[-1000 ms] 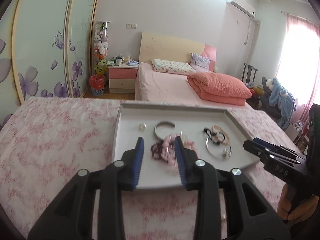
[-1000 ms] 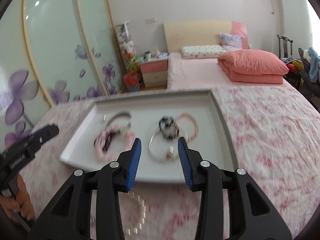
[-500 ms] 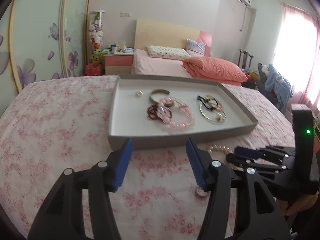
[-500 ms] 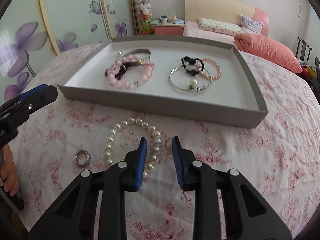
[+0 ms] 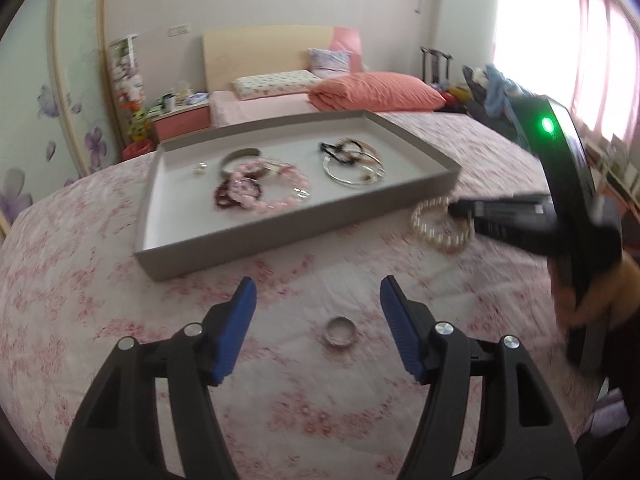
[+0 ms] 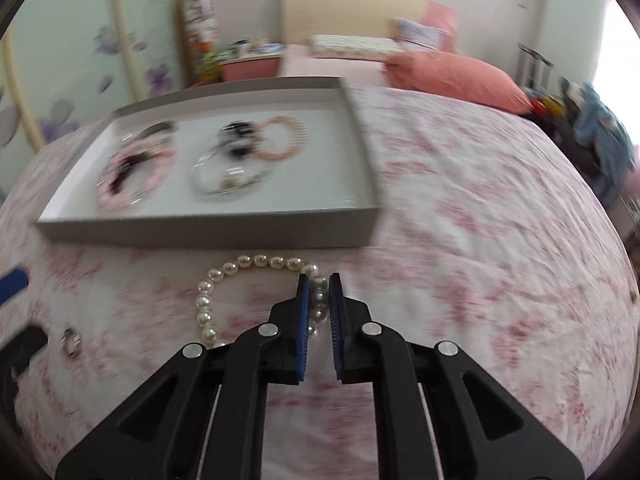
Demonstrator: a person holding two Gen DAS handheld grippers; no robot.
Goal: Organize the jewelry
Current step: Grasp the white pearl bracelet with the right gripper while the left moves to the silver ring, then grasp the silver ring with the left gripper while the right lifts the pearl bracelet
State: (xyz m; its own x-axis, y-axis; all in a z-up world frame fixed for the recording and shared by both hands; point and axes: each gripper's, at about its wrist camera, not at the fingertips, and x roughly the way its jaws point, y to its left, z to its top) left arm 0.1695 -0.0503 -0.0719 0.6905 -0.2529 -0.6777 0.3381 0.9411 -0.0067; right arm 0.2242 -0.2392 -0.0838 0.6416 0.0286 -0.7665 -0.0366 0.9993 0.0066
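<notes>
Right tool (image 6: 319,308) had clamped down narrow on the near-right side of the pearl bracelet (image 6: 256,288), rest of the loop trailing off to its left on the bedspread. Left tool (image 5: 316,330) was opening wide with the silver ring (image 5: 339,331) lying flat just ahead between its jaws, untouched. Beyond both sat the grey tray (image 5: 248,240), already holding bangles and pink bead bracelets (image 5: 276,190)

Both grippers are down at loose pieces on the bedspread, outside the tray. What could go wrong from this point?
The right gripper pinches only a few beads of the pearl bracelet; the rest may swing or catch the tray wall when lifted. The left gripper, jaws opening, straddles the silver ring lying flat on soft bedspread; its pads may press it into the fabric.
</notes>
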